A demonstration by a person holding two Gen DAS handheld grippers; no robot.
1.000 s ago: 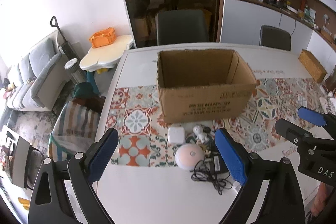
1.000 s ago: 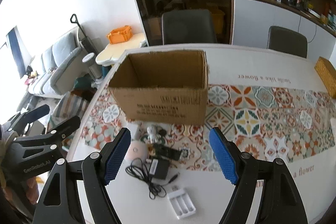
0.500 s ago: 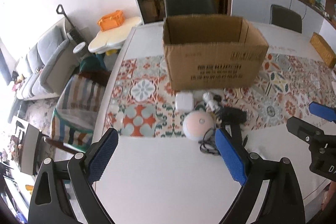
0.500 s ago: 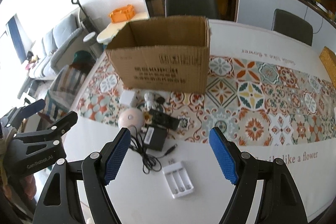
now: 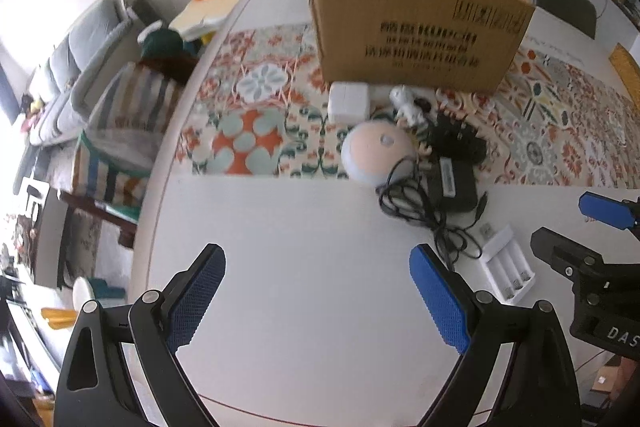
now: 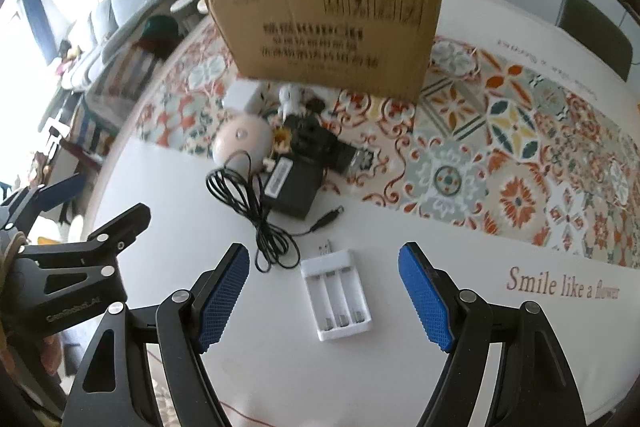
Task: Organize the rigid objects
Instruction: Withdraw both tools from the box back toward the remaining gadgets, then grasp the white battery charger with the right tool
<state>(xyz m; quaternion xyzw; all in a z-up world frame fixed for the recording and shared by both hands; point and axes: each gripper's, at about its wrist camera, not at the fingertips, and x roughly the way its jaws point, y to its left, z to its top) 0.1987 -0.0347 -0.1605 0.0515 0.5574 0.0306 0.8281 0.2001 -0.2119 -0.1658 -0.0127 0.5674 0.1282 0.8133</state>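
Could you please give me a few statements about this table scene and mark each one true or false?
1. Both tools, left and right, are open and hold nothing. True.
2. The white battery charger lies inside the cardboard box. False: it lies on the bare white table, in front of the right tool.
3. The black power adapter has a loose cable beside it. True.
4. The round pink lamp sits on top of the box. False: it sits on the patterned mat in front of the box.
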